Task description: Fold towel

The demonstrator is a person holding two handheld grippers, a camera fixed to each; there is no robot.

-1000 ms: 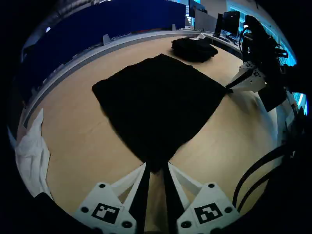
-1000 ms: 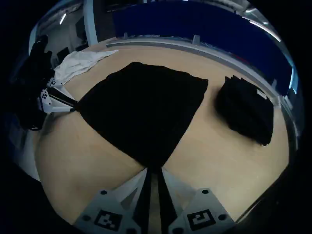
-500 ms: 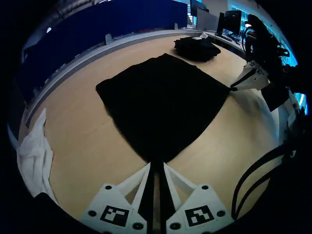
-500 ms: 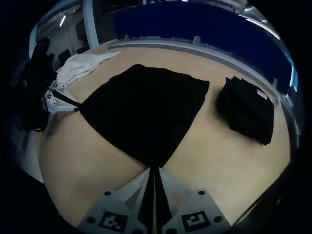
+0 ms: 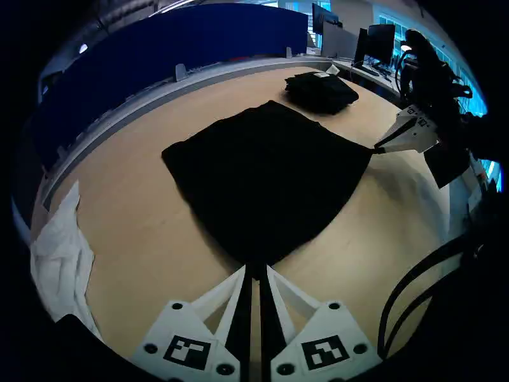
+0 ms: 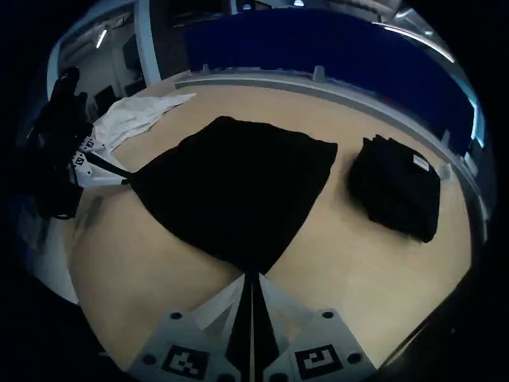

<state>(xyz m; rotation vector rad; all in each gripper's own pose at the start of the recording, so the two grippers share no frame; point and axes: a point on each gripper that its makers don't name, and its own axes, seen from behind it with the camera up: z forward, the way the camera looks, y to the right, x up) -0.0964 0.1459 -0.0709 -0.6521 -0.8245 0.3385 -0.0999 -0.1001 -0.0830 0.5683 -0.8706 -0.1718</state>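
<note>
Towel point(image 5: 267, 172) corners pinched by left tongs point(image 5: 257, 268) and right tongs point(image 6: 252, 275).

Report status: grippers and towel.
Both shut: left gripper, right gripper, each on a black towel corner. Towel spread on table. Clear of it: black stack, white cloth.

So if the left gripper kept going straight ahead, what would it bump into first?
The black towel. The left gripper pinches its near corner, and the rest lies spread on the table right ahead. Past it probably comes bare table, then the blue divider wall.
</note>
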